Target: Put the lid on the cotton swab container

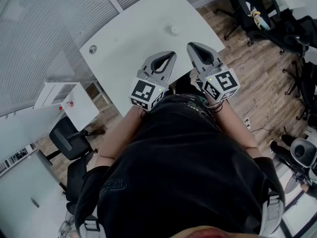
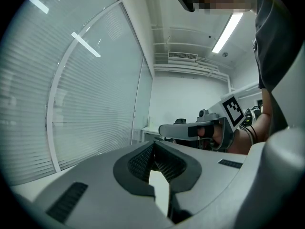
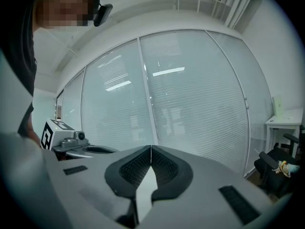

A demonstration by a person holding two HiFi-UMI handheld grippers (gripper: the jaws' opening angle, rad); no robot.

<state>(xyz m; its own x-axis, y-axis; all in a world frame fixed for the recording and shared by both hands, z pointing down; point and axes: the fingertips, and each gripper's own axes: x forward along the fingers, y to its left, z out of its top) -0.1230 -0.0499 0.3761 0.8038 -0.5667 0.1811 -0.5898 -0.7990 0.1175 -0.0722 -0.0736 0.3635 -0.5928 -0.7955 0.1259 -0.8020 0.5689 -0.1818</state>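
Both claws are shut tight on nothing. The left claw (image 2: 152,146) shows its ribbed pads meeting in a seam, and the right claw (image 3: 151,149) shows the same. In the head view they sit side by side at centre frame, pointing up-frame over the near edge of the white desk (image 1: 133,33), just ahead of the person's black shirt (image 1: 183,172). Farther up the frame a small white item (image 1: 174,30) stands alone on the desk, well apart from both claws. It is probably the cotton swab container or its lid, though it is too small to tell which. A small round grey thing (image 1: 92,49) lies near the desk's left corner, equally hard to identify. By my reading the task is not yet begun: no lid is held and nothing is visibly capped, so reaching, picking up the lid and seating it all remain. Between the claws and the white item the desk surface gives open room for a straight approach. The desk's left edge drops toward a white side unit (image 1: 62,100) and a black chair (image 1: 69,138). Its right edge gives onto the wood floor (image 1: 257,68) and office chairs (image 1: 247,6) at upper right, and a glass wall with blinds (image 1: 44,29) fills the upper left.
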